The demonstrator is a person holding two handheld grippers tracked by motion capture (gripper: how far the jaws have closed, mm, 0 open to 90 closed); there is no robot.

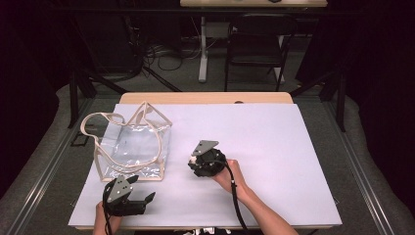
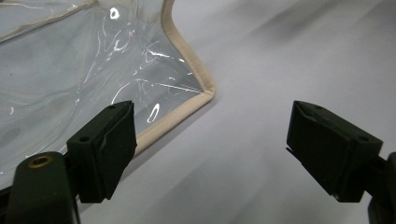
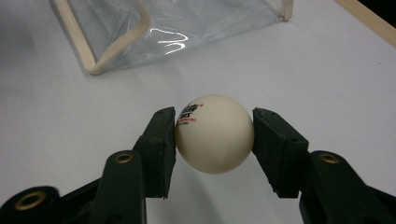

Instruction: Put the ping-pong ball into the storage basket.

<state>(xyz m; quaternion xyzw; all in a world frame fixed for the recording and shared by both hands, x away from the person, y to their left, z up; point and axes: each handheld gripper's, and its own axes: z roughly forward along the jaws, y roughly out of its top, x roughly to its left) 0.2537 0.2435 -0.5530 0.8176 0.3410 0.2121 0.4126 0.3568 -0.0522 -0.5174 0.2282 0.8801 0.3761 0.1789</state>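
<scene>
Landmark = clear bag [image 1: 133, 147], transparent plastic w/ beige trim & looped handles, lying on the white sheet covering the desk [image 1: 274, 142], toward the sheet's left side in the high view.

Right gripper [image 3: 214, 135]: clenched on a white ping-pong ball [image 3: 215, 140], one jaw pressing each side. Ball has small black & red print facing the camera. In the high view this gripper [image 1: 195, 157] sits just right of the bag, near its lower right corner, not touching it; the right hand [image 1: 230, 177] holds it from behind, cable trailing back along the forearm. Ball shows there only as a small pale spot at the jaws. In the right gripper view the bag [image 3: 154, 28] lies beyond the ball, apart from it.

Left gripper [image 2: 210, 149]: released, jaws spread wide, nothing between them. It sits just below the bag's front edge in the high view [image 1: 147, 199], near the sheet's front edge. In the left gripper view the bag's beige-trimmed corner [image 2: 205, 91] lies just ahead of one jaw; contact w/ the trim can't be told.
</scene>
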